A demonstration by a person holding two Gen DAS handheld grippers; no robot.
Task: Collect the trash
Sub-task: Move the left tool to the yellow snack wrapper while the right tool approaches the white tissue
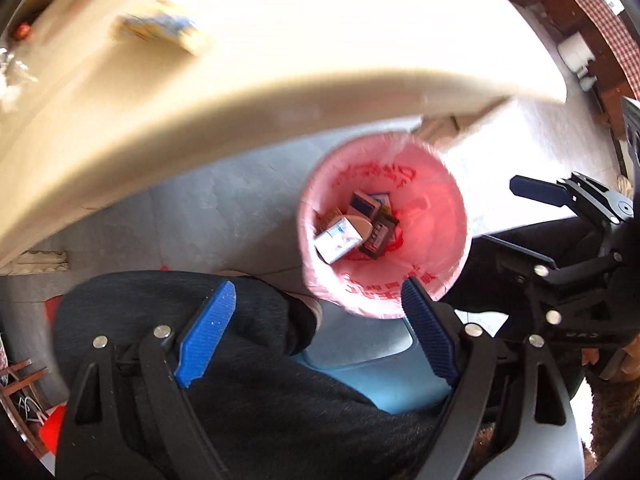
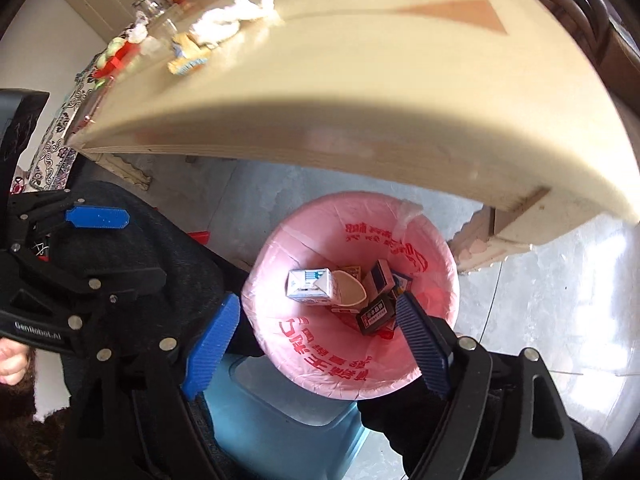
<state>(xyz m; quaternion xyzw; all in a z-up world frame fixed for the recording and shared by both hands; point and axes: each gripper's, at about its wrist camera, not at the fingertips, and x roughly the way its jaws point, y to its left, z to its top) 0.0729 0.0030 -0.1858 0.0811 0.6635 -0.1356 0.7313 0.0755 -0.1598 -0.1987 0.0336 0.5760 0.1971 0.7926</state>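
Both grippers, left [image 1: 316, 320] & right [image 2: 320, 336], spread wide, empty, above pink-lined bin [image 2: 304, 364].

We read "GenRobot.AI" in white on the left gripper [image 2: 100, 216] body; red print on the pink bin liner [image 2: 320, 344] stays illegible.

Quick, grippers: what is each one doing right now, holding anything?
Left gripper: open, holding nothing, above the pink-lined trash bin.
Right gripper: open, holding nothing, above the same bin.

Cream table [image 2: 360, 92], blue stool [image 2: 276, 420], grey floor [image 2: 540, 300], glass jar [image 2: 150, 2]
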